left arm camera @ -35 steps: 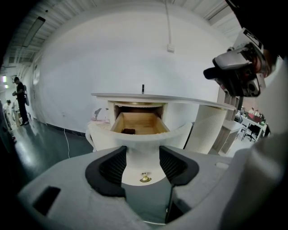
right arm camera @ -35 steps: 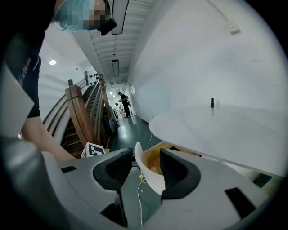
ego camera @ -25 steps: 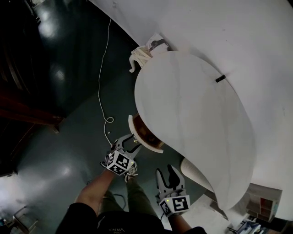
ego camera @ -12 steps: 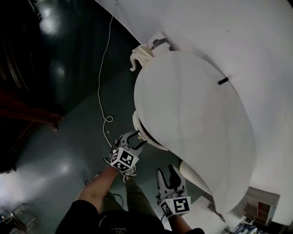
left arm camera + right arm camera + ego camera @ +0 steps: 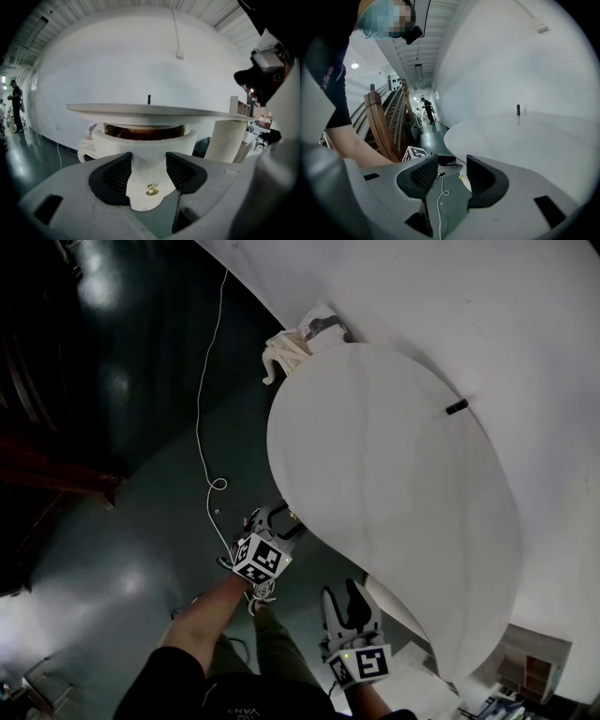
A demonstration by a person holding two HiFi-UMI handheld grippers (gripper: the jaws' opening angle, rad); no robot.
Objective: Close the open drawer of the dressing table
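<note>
The tool [image 5: 148, 164], jaws apart, frames the drawer [image 5: 140, 146] and its brass knob [image 5: 151, 190].

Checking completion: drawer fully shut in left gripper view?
No, the drawer shows its brown inside in a gap under the tabletop.

Left tool [image 5: 278, 521] is out front, left forearm [image 5: 199, 629] bare and stretched forward from the lower left, marker cube [image 5: 261, 559] tilted up toward the head camera. Jaws are apart and level with each other in the left gripper view. Right tool [image 5: 344, 596] sits nearer the body, pointing forward, jaws also apart. The two tools are near each other, not touching.
</note>
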